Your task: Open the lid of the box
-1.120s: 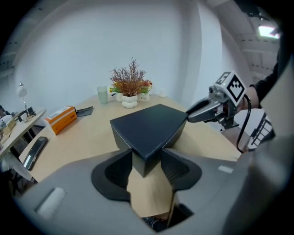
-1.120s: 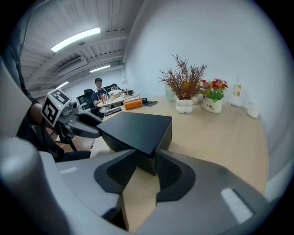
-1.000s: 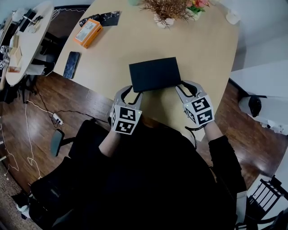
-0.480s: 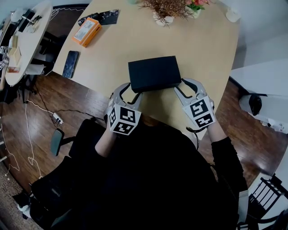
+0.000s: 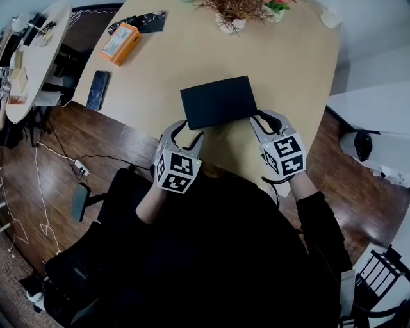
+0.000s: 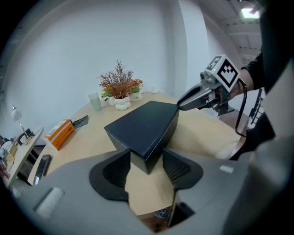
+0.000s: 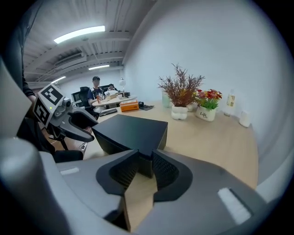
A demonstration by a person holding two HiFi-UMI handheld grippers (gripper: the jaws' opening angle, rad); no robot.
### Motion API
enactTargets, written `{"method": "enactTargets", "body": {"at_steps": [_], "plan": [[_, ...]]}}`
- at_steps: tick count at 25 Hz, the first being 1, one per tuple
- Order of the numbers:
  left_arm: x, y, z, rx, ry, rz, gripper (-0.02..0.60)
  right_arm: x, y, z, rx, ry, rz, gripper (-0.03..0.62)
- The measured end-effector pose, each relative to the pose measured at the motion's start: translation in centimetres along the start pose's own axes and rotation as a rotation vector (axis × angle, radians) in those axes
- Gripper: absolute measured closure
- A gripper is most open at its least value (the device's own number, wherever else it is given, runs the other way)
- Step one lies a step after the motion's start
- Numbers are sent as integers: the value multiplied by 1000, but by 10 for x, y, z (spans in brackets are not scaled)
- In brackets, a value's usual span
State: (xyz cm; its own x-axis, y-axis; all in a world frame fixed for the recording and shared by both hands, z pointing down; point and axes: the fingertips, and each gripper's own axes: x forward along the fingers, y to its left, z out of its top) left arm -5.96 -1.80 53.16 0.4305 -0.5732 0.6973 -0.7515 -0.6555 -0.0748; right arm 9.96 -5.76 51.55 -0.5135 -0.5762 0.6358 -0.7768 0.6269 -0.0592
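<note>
A black box [image 5: 218, 101] with white stitching, lid down, lies on the tan table [image 5: 295, 70]. My left gripper [image 5: 187, 131] is at the box's near left corner. In the left gripper view that corner [image 6: 146, 153] fills the gap of the left gripper [image 6: 146, 164], and both pads lie against its sides. My right gripper [image 5: 261, 116] is at the near right corner. Its jaws are closing, and in the right gripper view the corner [image 7: 146, 158] sits pinched inside the right gripper [image 7: 144, 167].
An orange carton [image 5: 122, 43], a dark phone [image 5: 100, 91] and potted plants [image 5: 234, 16] sit on the far part of the table. A second table [image 5: 32, 57] stands at the left. A power strip [image 5: 80, 168] and cables lie on the wooden floor.
The box has slid a little away from me and turned slightly anticlockwise. Both grippers stayed at its near corners. The left jaws stand wider than a second ago.
</note>
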Motion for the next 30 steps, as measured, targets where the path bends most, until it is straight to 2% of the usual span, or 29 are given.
{"method": "enactTargets", "body": {"at_steps": [2,5,8,10,13,16,18,20,23,24,27,29,30], "plan": [[0,1,-2,68,18,14,379,-2,0,1,50,-10,19,505],[-1,5,-4,153,33,51,379,-4,0,4,225,-21,99,520],[-11,12,8,212,-2,99,393,-6,-4,9,361,-35,159,540],[-18,15,23,260,-37,125,414,-7,-5,11,379,-43,168,549],[-16,11,30,364,-24,119,414,-9,-8,8,420,-48,170,565],[-20,7,36,484,-17,125,416,-12,-10,12,596,-76,228,588],[-20,0,44,499,-26,88,414,-20,-14,24,685,-129,275,594],[-15,-7,51,515,-33,58,416,-28,-17,37,664,-175,285,594],[-12,-5,59,537,-40,71,416,-29,-13,40,457,-160,228,592],[-13,-3,60,535,-41,75,414,-29,-12,40,427,-152,217,592],[-13,6,62,576,-39,94,435,-33,-14,51,469,-197,235,592],[-16,9,69,588,-56,103,522,-40,-16,65,475,-245,226,594],[-19,11,73,595,-64,111,531,-44,-19,70,461,-268,203,594]]}}
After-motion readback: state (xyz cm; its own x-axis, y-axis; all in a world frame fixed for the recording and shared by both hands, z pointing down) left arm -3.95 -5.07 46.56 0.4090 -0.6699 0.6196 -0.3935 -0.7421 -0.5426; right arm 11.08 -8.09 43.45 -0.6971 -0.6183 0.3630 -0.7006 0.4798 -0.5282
